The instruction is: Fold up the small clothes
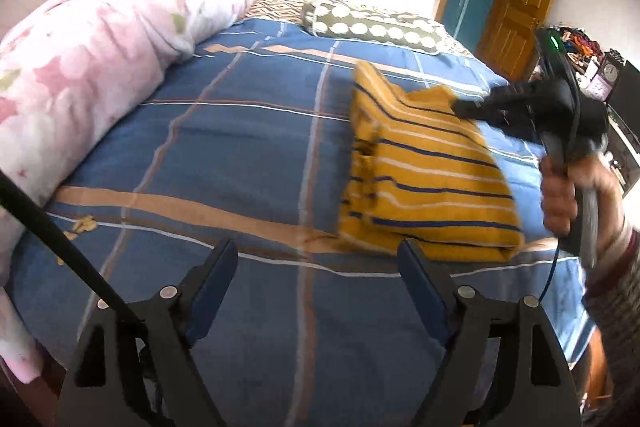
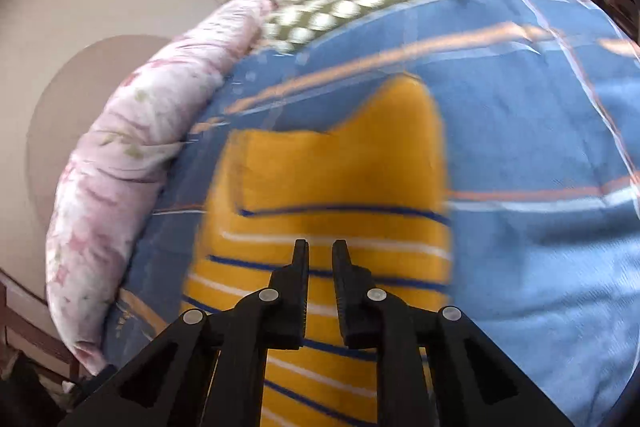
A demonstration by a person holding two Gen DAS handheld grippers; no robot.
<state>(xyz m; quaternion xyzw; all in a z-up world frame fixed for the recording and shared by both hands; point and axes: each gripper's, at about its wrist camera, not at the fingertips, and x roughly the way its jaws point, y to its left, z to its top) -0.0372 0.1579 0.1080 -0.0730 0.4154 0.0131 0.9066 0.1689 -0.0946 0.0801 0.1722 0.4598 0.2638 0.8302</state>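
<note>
While no writing shows, striped garment (image 1: pixel 428 171) lies folded on bedspread (image 1: pixel 224 131).

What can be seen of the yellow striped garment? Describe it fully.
The yellow striped garment is a mustard, soft-looking piece with thin navy and white stripes. It lies folded in layers on the blue plaid bedspread, its stacked edges toward the pink quilt. The right gripper, jaws slightly apart, is at its far upper edge; contact is too blurred to tell. The left gripper stands open beside it.

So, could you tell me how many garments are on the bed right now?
1. A folded yellow striped garment lies on the blue bedspread, right of centre in the left wrist view, under the right gripper. Others could be hidden beyond the frame.
</note>
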